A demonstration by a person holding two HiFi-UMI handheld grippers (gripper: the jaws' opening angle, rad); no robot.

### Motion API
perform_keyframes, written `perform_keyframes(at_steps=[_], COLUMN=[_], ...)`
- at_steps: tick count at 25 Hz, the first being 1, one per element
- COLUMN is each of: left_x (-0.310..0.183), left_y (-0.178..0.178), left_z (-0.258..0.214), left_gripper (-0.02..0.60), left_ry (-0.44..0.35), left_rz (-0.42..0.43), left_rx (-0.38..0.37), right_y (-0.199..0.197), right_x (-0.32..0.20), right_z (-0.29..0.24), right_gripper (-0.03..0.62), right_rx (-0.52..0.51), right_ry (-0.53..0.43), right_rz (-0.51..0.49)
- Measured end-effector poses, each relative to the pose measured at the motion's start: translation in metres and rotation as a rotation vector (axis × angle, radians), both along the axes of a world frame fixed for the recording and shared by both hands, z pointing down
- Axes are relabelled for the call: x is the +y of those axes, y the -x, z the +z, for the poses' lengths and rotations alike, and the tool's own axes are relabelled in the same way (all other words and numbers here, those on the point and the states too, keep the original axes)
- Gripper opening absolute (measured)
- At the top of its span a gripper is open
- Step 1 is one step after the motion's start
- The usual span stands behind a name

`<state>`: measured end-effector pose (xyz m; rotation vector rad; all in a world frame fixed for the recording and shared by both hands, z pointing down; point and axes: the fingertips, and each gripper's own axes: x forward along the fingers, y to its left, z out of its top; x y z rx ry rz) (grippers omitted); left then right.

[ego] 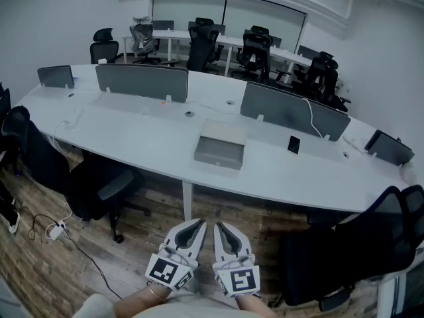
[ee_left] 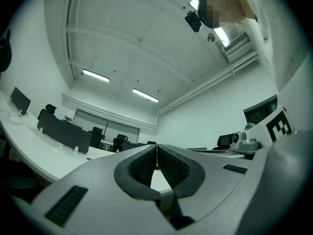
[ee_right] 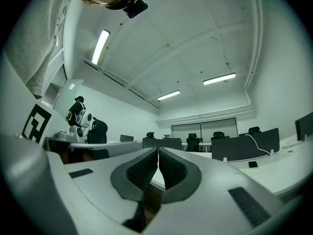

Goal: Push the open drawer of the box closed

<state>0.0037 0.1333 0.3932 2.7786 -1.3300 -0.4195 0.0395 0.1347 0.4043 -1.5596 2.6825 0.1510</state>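
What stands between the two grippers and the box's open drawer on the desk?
Nothing visible does. The left gripper and right gripper are held low, jaws together and empty, and only bare floor and the desk edge lie before the drawer of the box. The left chair and right chair stand aside.

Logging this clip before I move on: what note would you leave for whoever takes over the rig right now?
Hands: the left claw is shut and empty, held low near the person's body. The right claw is shut and empty, right beside it.
Things: the box sits on the white table, well ahead of both claws. Its drawer faces the person and looks pulled out.
Done: nothing, neither claw touches the box.
Left: reach forward, set a claw on the drawer front and push it in.
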Motion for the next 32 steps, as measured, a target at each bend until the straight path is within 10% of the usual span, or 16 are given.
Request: perform_keyframes(at_steps=[32], left_x=[-0.196], left_y=[-0.007], left_z=[0.007], left_gripper=[0.018], left_ry=[0.025], left_rz=[0.082], left_rx=[0.002], right_y=[-0.001], right_x=[-0.191], right_z=[0.007], right_gripper=[0.018], right_rx=[0.01], right_ry=[0.02], right_rz=[0.065])
